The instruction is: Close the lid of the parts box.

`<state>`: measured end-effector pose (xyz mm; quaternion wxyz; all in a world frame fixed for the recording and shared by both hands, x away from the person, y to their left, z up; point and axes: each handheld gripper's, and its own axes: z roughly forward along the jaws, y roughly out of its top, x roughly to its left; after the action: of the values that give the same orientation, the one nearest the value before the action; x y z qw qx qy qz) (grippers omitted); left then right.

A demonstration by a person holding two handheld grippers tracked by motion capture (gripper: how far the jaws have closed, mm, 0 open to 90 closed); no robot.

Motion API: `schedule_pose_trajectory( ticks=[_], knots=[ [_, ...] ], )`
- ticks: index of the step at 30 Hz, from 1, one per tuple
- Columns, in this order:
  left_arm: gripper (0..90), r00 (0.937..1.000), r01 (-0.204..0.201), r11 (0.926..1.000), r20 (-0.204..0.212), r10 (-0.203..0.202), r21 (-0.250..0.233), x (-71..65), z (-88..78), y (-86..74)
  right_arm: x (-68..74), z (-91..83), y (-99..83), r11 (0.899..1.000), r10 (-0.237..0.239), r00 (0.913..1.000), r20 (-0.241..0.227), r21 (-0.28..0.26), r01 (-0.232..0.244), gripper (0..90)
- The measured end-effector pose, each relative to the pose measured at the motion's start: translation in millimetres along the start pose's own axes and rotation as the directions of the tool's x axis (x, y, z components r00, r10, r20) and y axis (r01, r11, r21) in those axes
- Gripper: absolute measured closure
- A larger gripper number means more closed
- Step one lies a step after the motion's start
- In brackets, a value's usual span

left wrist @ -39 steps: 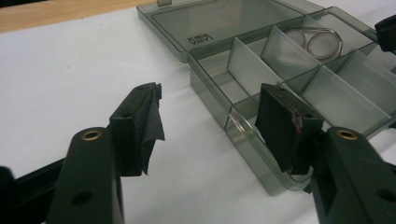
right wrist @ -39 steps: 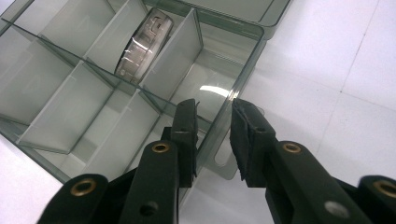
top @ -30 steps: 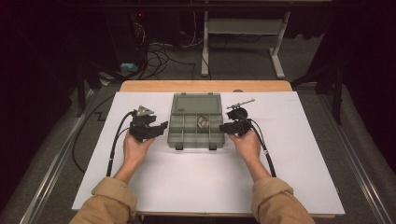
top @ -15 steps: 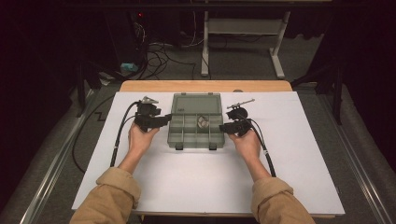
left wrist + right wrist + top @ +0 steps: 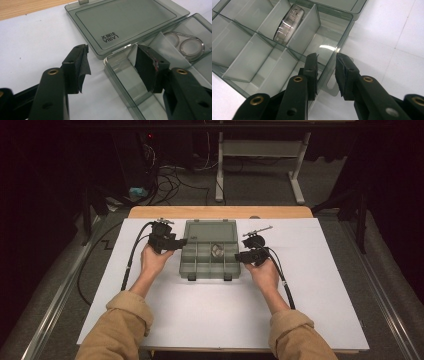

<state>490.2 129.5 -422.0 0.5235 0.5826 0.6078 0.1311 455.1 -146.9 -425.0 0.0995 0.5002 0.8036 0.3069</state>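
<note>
Two claws work an open plastic organizer box [image 5: 209,256] at the middle of the white-covered table [image 5: 320,285]. We see the left claw [image 5: 111,62] with its jaws wide and lately narrowing, straddling the box's corner wall: one pad inside a compartment, one outside, neither pressing. The right claw [image 5: 327,75] has its jaws partly open on either side of the box's side wall, and we cannot tell whether they pinch it. A small round tin [image 5: 288,23] stands in one compartment. Both forearms reach in low, hands flanking the box.
</note>
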Motion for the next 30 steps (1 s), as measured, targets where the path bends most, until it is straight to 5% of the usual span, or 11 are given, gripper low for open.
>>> schedule_pose_trajectory(
  ticks=[7,8,9,11,13,16,17,30],
  knots=[
    [44.0,0.9987,0.050,0.9982,-0.006,-0.050,0.033,3.2,14.0,9.4,-0.2,-0.1,0.3,1.000,0.002,1.0000,-0.002,0.002,-0.002,71.9],
    [44.0,0.9993,-0.035,0.9908,0.014,0.034,0.131,9.9,8.9,11.7,-0.2,-0.1,0.2,1.000,0.002,1.0000,-0.002,0.002,-0.002,71.9],
    [44.0,0.9970,0.078,0.9957,-0.005,-0.077,0.051,4.5,17.7,12.4,-0.2,0.0,0.3,1.000,0.000,1.0000,-0.002,0.002,0.000,71.9],
    [43.9,0.9959,0.090,0.9936,-0.003,-0.090,0.068,5.3,21.8,15.3,-0.4,0.0,0.6,1.000,-0.004,1.0000,-0.002,0.003,0.004,71.9],
    [44.2,0.9998,0.011,0.9881,0.013,-0.013,0.153,10.6,21.2,18.4,-0.5,0.0,0.7,1.000,-0.003,1.0000,-0.003,0.004,0.003,71.9],
    [44.3,0.9997,0.020,0.9832,0.007,-0.021,0.182,11.9,28.2,20.2,-0.7,0.0,0.6,1.000,-0.003,1.0000,-0.004,0.004,0.003,71.9],
    [44.3,0.9927,0.120,0.9876,-0.019,-0.119,0.101,6.3,37.0,19.8,-0.6,0.0,0.6,1.000,-0.003,1.0000,-0.003,0.004,0.003,71.9],
    [45.9,0.9768,0.214,0.9614,-0.053,-0.208,0.173,17.5,58.5,17.6,-1.3,0.0,0.7,1.000,-0.008,0.9999,-0.007,0.004,0.008,72.0]
  ],
)
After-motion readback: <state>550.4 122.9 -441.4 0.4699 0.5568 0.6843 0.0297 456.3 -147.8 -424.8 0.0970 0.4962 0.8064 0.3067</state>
